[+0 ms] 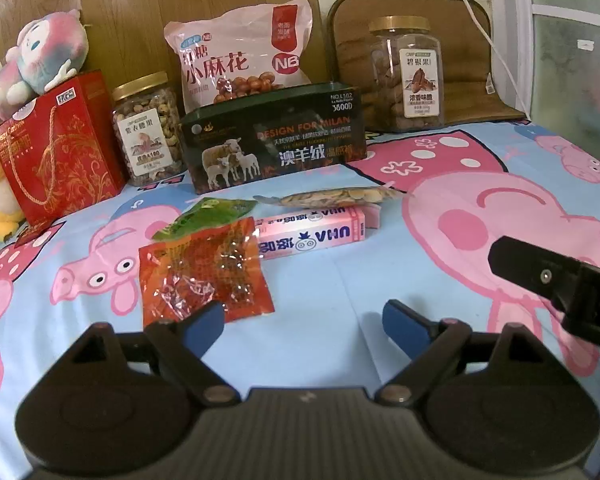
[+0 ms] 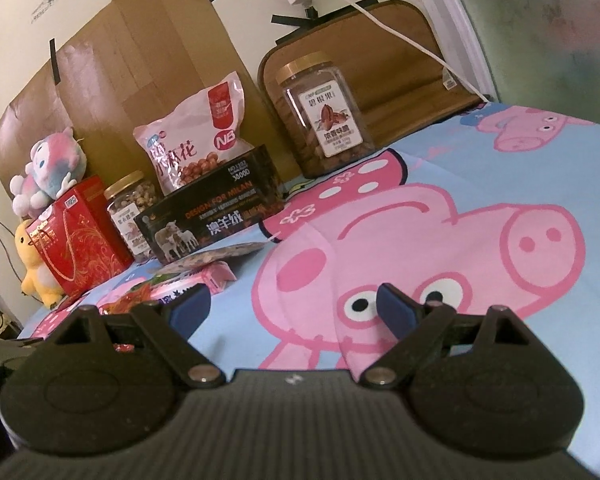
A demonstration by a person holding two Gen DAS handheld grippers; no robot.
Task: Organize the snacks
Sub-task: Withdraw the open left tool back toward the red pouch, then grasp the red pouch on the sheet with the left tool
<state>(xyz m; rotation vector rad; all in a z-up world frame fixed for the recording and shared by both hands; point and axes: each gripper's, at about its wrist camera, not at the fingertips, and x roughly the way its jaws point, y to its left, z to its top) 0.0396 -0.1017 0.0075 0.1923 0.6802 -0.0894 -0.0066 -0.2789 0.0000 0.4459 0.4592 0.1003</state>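
Note:
On the pig-print bedsheet point(image 1: 340, 280) lie a red snack packet point(image 1: 204, 272), a green packet point(image 1: 208, 216), a pink candy box point(image 1: 312, 232) and a clear bag of biscuits point(image 1: 336, 197). Behind them stands a dark rectangular box point(image 1: 276, 140) with sheep on it. My left gripper point(image 1: 304, 326) hovers open just short of the red packet, nothing between its blue pads. The right gripper point(image 2: 294, 312) is open too, over bare sheet, with the pink candy box point(image 2: 208, 280) at its left. Part of the right gripper's finger point(image 1: 556, 280) shows in the left wrist view.
Along the headboard stand a red gift bag point(image 1: 60, 148), a jar of mixed nuts point(image 1: 148, 128), a pink bag of twists point(image 1: 240, 52) and a pecan jar point(image 1: 408, 72). Plush toys point(image 1: 32, 60) sit at the left. A white cable point(image 2: 400, 36) hangs at the right.

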